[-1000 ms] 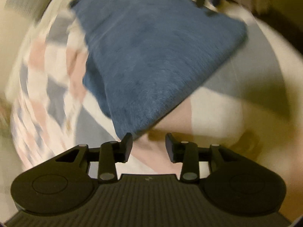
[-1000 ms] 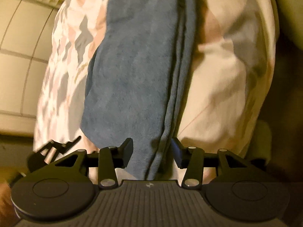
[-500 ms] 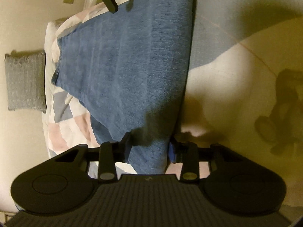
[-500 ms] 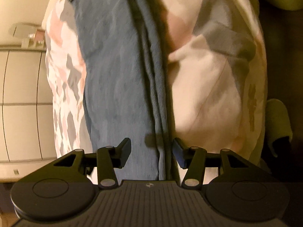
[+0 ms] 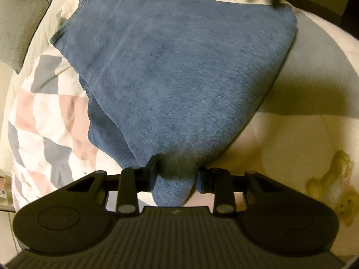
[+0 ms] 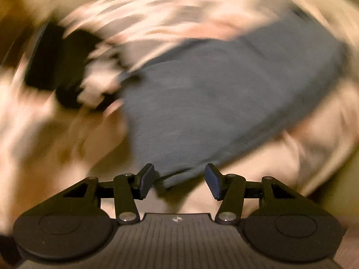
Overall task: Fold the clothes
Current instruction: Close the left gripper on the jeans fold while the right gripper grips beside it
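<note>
One fold at least looks done: the blue garment point(image 5: 179, 71) lies doubled on the patterned bedspread point(image 5: 44, 121). The left tongs point(image 5: 176, 176) are clamped on its near corner; the right tongs point(image 6: 177, 180) stand apart, a corner lying between them ungripped. Further folds probably remain.

The blue garment point(image 5: 179, 71), of soft knitted fabric, lay folded in layers and spread flat on the patterned bedspread point(image 5: 44, 116). One corner hung bunched toward the left camera. The right view was blurred; the garment point(image 6: 224, 94) showed there too.
</note>
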`<state>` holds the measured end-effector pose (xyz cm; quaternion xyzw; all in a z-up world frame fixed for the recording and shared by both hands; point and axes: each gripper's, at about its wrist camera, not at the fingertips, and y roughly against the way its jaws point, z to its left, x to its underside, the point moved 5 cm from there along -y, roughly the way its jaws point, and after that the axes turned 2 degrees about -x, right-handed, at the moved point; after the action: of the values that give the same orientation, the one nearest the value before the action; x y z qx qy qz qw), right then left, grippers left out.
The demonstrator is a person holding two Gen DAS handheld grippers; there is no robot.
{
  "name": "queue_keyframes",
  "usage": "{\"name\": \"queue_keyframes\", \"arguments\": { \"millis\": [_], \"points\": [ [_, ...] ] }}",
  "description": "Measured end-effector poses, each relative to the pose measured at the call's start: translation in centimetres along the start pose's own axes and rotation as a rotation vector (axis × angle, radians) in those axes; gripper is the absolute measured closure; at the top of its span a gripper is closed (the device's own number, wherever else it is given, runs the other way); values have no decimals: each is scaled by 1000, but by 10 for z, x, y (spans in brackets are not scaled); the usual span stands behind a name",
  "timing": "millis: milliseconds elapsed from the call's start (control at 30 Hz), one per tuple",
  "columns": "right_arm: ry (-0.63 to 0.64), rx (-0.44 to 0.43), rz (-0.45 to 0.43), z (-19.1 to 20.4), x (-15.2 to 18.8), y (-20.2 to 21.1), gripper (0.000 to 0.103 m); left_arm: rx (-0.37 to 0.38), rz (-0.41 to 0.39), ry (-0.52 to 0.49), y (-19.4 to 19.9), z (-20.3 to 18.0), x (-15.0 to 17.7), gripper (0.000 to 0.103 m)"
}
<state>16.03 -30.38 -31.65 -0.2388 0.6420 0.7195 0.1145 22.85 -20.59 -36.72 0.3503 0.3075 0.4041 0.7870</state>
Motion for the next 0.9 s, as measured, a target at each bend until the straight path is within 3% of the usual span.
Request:
{"name": "queue_keyframes", "arguments": {
  "millis": [100,167,367,500,733,900],
  "points": [
    [250,63,27,37,14,-12,43,7,3,7,2,-3,0,74],
    [359,100,43,54,23,-21,33,9,5,17,1,-2,1,74],
    [605,352,83,71,37,-49,36,3,3,16,1,-1,1,74],
    [664,430,98,66,35,-66,36,-58,-1,-57,-3,-8,3,60],
    [752,495,83,57,36,-75,46,-141,-68,-267,-8,-26,12,62],
    [776,442,75,57,39,-72,61,-135,-88,-352,-10,-28,15,69]
  ]
}}
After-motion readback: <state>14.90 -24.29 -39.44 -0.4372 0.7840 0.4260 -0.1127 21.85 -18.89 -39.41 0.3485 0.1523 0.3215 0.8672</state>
